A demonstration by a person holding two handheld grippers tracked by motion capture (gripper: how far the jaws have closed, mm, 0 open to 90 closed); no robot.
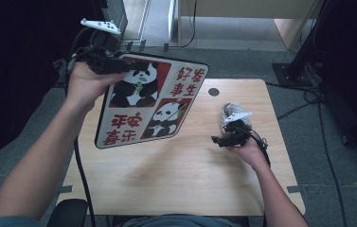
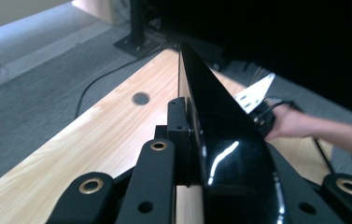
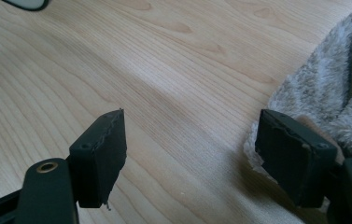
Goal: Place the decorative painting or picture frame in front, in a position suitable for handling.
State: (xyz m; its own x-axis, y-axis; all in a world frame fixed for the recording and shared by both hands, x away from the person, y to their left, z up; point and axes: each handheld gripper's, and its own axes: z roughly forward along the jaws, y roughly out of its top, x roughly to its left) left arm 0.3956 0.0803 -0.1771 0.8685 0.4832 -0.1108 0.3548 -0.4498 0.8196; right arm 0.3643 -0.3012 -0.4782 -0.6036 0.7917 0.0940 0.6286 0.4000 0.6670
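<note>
1. Grey carpet with trailing cables surrounds the pale wooden table (image 1: 176, 179), which serves as the landmark for all that follows; a dark round cable hole (image 1: 213, 91) sits near its far edge.
2. Above the table's far left corner, the left gripper (image 1: 119, 64) holds the panda board (image 1: 150, 101), a flat panel printed with pandas and red characters. Its jaws are pressed onto the board's upper edge, and the board hangs tilted, clear of the tabletop.
3. In the left gripper view the board's glossy black back (image 2: 220, 140) runs edge-on between the jaws, so the pinch looks narrow. Judged from that, the grip should stay firm and the wrist steady, since a wide panel held at one edge can swing or slip.
4. On the table's right half, the right gripper (image 1: 223, 138) hovers low with its jaws spread wide and nothing between them. A fluffy grey cloth (image 3: 323, 79) lies on the wood just beside its right-hand jaw.
5. Likely the cloth comes next: slide the open jaws over a raised fold, close only once pile sits between both pads (image 3: 101, 154), and lift gently.
6. Keep the board high and away from the right hand (image 1: 249, 151) so the two do not collide over the table's middle.
</note>
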